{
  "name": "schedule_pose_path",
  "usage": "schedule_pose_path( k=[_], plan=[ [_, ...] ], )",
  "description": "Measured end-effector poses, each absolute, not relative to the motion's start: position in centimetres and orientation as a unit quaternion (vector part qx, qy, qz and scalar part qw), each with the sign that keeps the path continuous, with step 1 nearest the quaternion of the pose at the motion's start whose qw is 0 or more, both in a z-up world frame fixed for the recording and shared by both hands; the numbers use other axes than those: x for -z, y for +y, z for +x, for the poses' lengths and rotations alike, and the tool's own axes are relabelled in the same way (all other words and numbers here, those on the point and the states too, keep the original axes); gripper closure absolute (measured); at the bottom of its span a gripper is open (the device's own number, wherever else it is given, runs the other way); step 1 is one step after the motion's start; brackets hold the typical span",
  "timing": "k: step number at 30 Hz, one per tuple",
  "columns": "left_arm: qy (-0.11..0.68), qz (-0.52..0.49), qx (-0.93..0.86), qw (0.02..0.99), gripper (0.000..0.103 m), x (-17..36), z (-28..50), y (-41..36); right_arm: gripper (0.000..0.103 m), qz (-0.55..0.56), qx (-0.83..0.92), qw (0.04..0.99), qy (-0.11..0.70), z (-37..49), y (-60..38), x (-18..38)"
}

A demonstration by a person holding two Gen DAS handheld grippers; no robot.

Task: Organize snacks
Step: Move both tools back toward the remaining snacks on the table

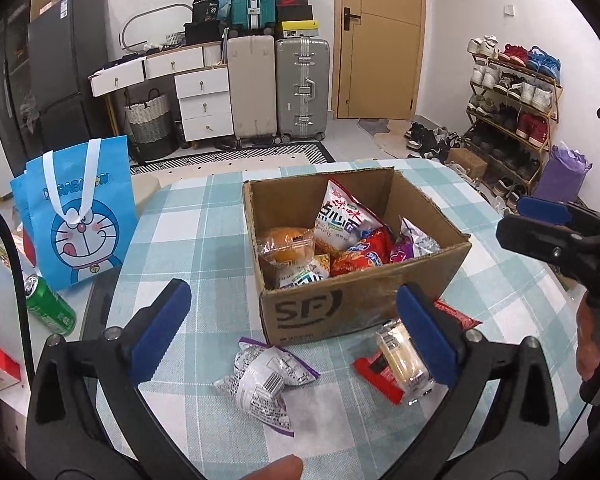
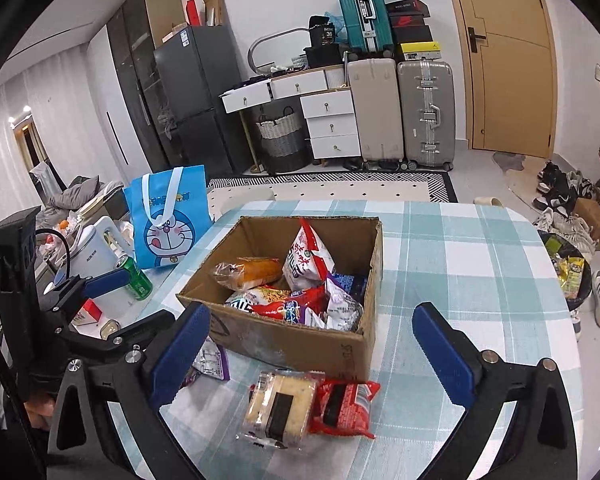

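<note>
Left fingers: blue pads (image 1: 162, 332) of the left gripper (image 1: 296, 332) stand spread wide at the bottom of the left view, nothing pressed between them.
Right fingers: blue pads (image 2: 180, 354) of the right gripper (image 2: 320, 356) likewise stand fully apart in the lower part of the right view, holding nothing.
Cardboard box (image 1: 340, 312): brown, open-topped, black printed logo on the near wall; centre of both views, on the checked tablecloth (image 1: 188, 240).
Box contents: a wrapped bun (image 1: 286, 246), a white chip bag (image 1: 342, 216) standing upright, a red packet (image 1: 364, 254) and a purple-white packet (image 1: 414, 242), piled loosely.
Loose snacks: a purple-and-white pouch (image 1: 262, 376) lies lower centre of the left view, just in front of the box; a clear-wrapped pale cake (image 2: 278, 410) lies touching a red pack (image 2: 346, 408), lower centre of the right view.
Surroundings: a blue cartoon bag (image 1: 82, 216) and a green can (image 1: 50, 306) at the left edge.
</note>
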State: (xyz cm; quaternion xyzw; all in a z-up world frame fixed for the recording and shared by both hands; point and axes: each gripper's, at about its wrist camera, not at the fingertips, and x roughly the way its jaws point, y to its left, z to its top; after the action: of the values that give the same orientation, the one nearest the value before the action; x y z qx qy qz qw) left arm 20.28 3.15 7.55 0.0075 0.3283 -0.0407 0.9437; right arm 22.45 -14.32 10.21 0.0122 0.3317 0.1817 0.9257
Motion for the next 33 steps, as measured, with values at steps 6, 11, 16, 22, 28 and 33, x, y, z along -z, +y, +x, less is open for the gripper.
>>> schedule_pose_path(
  k=[6,11,16,22,28,33],
  plan=[
    [0.335,-0.004,0.039,0.941,0.001,-7.2,18.7,3.4,0.001,0.011,-0.177,0.926,0.332,21.0,-14.3,-10.1],
    [0.329,-0.011,0.033,0.944,0.001,-7.5,16.7,4.1,0.001,0.005,-0.171,0.931,0.324,19.1,-14.3,-10.7],
    [0.325,-0.015,0.03,0.945,0.001,-7.9,15.1,4.5,0.001,-0.02,-0.164,0.934,0.318,17.3,-13.9,-12.4],
    [0.316,-0.016,0.03,0.948,0.001,-9.4,13.7,4.5,0.001,-0.053,-0.155,0.943,0.291,14.3,-13.2,-16.4],
    [0.296,-0.017,0.033,0.955,0.001,-11.5,11.8,4.6,0.001,-0.076,-0.143,0.95,0.268,11.5,-11.5,-21.0],
    [0.288,-0.018,0.035,0.957,0.001,-12.7,10.5,4.8,0.001,-0.098,-0.151,0.954,0.24,8.6,-9.1,-25.3]
  ],
)
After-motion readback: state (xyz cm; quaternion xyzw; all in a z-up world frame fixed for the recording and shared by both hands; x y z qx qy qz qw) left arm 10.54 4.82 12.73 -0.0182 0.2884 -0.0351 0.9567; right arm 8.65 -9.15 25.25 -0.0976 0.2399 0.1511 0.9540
